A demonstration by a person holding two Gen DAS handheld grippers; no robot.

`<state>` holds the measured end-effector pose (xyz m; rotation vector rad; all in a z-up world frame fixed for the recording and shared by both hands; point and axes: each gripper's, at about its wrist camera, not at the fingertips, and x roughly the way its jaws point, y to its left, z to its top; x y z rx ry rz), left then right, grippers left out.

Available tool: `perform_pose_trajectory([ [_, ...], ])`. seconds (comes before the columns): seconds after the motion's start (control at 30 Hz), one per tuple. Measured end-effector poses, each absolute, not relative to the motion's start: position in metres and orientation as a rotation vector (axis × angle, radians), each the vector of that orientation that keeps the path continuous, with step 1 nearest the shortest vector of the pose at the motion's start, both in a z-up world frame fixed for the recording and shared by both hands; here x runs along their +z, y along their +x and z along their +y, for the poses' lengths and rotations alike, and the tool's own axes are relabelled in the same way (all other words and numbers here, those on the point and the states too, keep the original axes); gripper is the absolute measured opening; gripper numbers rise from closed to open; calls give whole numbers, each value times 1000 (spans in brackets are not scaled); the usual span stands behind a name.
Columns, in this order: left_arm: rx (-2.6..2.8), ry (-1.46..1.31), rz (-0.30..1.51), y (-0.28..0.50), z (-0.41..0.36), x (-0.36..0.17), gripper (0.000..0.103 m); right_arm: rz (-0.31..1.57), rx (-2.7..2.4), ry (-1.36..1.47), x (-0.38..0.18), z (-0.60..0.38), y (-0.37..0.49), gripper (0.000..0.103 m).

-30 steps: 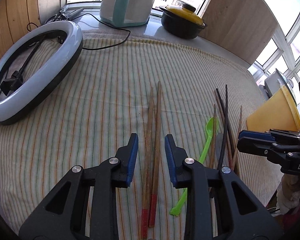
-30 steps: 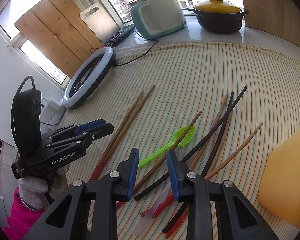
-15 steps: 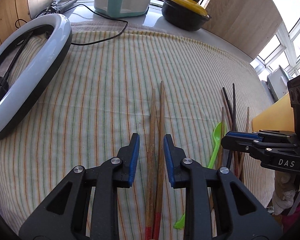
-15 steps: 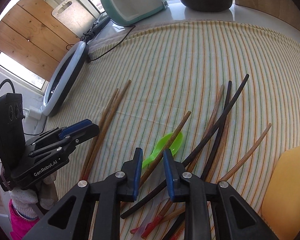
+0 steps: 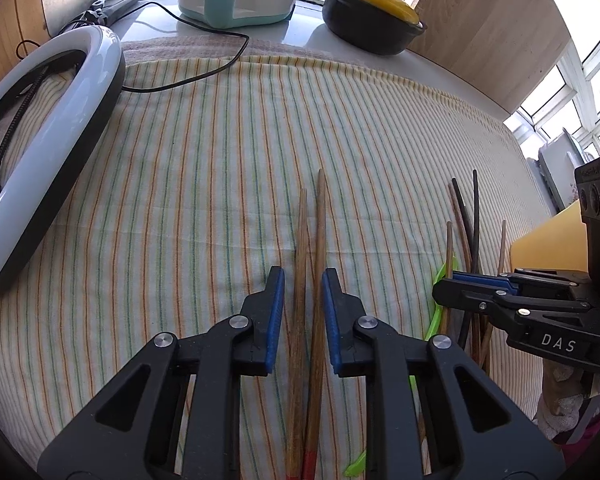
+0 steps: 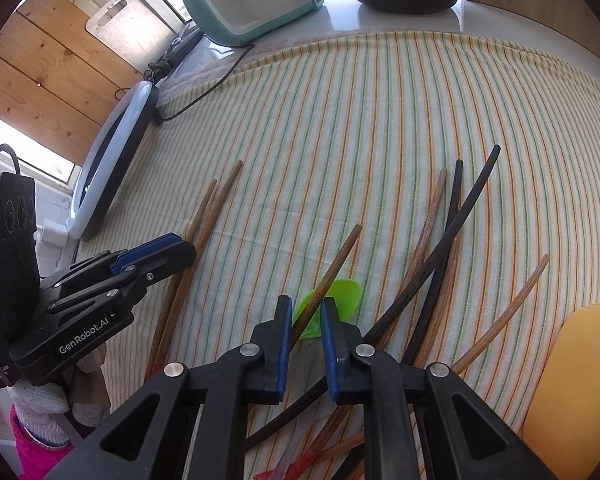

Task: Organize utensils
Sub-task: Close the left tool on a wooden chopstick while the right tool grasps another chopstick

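Step in hand, as I read it: pairing up chopsticks out of the loose spread on the striped cloth (image 5: 228,168) covering the desk.

Left gripper (image 5: 303,280): fingers parted, straddling the wooden chopstick pair (image 5: 310,240), which lies flat mid-cloth toward the near edge, red ends pointing at the camera. Pads sit just beside the sticks; no contact visible, so nothing is grasped.

Right gripper (image 6: 306,310): fingers parted with a narrow gap, lined up over a single brown chopstick (image 6: 332,268) that crosses on top of the green spoon (image 6: 338,300). Not clamped that I can see.

The remaining utensils lie jumbled toward the cloth's right side: black chopsticks (image 6: 454,232) crossing more brown ones, and a pale one (image 6: 508,296) next to the yellow board (image 6: 572,392).

Next move, judgement:
- left: squeeze on both sticks together; they're slightly splayed at the tips, so one may roll out.
- right: close on the brown stick only. The spoon bowl is directly under it, so there's a risk of dragging or pinching the spoon too.
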<state>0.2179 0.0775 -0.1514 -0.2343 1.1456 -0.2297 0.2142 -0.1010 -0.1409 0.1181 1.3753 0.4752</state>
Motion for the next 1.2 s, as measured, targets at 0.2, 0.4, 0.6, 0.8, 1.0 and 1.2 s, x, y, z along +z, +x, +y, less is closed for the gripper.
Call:
perform_pose_trajectory([
  [0.2, -223, -231, 1147, 218, 79, -151, 14, 1376, 478, 126, -142, -101, 215, 12],
  [0.4, -216, -194, 1152, 217, 77, -153, 7, 1376, 475, 129, -142, -102, 215, 11],
  [0.6, -217, -148, 1159, 221, 69, -154, 7, 1377, 475, 99, -143, -98, 215, 11],
  [0.8, -220, -209, 1132, 218, 76, -156, 3, 1368, 494, 113, -138, -98, 212, 10],
  [1.0, -216, -248, 1099, 213, 84, -148, 3, 1340, 515, 139, -127, -103, 212, 8],
  [1.2, -231, -295, 1040, 203, 93, -126, 3, 1295, 550, 166, -109, -109, 206, 6],
])
